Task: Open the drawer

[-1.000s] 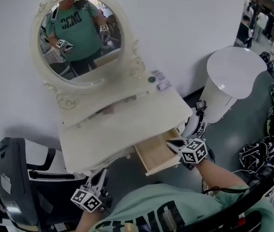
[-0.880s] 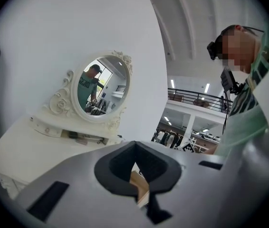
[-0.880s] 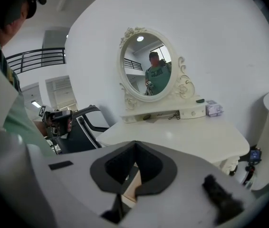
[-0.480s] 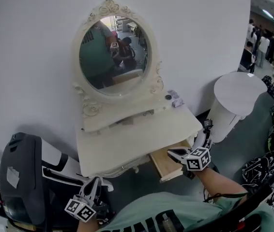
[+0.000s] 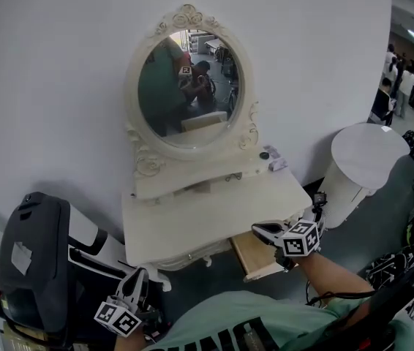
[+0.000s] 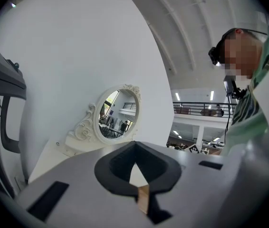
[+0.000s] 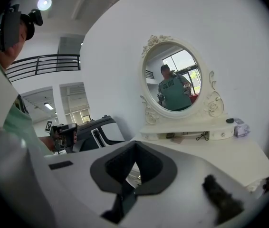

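Two claws are up, one in each of the person's hands, and both are pressed together with nothing pinched. The left claw (image 5: pixel 137 276) hangs near the left corner of the cream-white desk (image 5: pixel 192 221), beside one bulky black and white seat-like machine (image 5: pixel 35 258). The right claw (image 5: pixel 260 230) sits over the one pale wooden drawer (image 5: pixel 249 259). The drawer stands pulled out from under the desk's right near edge, toward the person. I cannot tell whether the claw touches it.

One oval mirror in a carved cream frame (image 5: pixel 190 90) stands at the far side of the desk. On the low shelf beneath it, at the right end, lie two small things: one dark round lid (image 5: pixel 265 154) and one small pale box (image 5: pixel 278 164). One round white pedestal table (image 5: pixel 368 146) stands on the grey floor further right.

Only the head view shows the drawer and the pedestal table. The right gripper view alone catches the person's green shirt square in the mirror, with the left claw's marker cube off to its left. The left gripper view takes the mirror from the side and adds a railed balcony and ceiling lamps.
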The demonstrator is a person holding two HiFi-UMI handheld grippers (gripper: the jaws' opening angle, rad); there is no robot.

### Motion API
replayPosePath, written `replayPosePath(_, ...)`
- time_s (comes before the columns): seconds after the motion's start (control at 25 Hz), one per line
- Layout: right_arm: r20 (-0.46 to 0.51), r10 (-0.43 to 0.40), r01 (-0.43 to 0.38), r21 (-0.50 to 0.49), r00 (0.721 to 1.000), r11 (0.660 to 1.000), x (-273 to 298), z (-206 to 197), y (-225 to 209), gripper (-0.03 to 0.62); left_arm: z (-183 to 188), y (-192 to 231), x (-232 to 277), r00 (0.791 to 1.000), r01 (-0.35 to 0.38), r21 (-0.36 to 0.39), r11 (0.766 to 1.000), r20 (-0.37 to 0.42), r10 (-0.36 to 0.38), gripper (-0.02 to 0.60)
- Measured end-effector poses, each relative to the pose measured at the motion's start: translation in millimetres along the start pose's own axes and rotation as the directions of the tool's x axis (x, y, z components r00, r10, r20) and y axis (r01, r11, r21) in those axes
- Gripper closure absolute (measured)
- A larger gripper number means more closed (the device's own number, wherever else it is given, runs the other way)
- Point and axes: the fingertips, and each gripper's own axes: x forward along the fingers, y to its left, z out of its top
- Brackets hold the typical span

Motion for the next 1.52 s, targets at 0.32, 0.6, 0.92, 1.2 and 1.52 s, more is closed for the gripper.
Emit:
replayPosePath(0.32,0.014,0.055,-0.055,-0.009,0.998,0.998,-46.0,9.7,-57.2,0.582,-25.4,-50.9,47.4,0.998,-0.060,-0.008,0.998,0.024,0.060,0.572)
replayPosePath(0.6,0.041,0.099,-0.098,-0.020,0.994,0.995,-85.8,20.3,-104.8,0.582,-45.6,-115.6,105.8,0.999,-0.051,0.016,0.999,0.010,0.051,0.574)
replayPosePath(0.92,0.069,0.135,-0.134,-0.028,0.988,0.991,-106.4,31.8,-122.3,0.583,-46.5,-156.9,124.9,0.998,-0.066,0.052,0.996,-0.001,0.066,0.572)
replayPosePath(1.2,0.099,0.148,-0.141,-0.073,0.984,0.987,-115.0,53.2,-98.5,0.583,-31.8,-164.0,123.9,0.999,-0.040,0.069,0.997,0.030,0.038,0.574)
replayPosePath(1.52,0.149,0.139,-0.121,-0.123,0.979,0.985,-122.6,83.9,-69.1,0.583,-20.7,-164.4,121.7,0.998,0.016,0.069,0.998,0.057,-0.020,0.572)
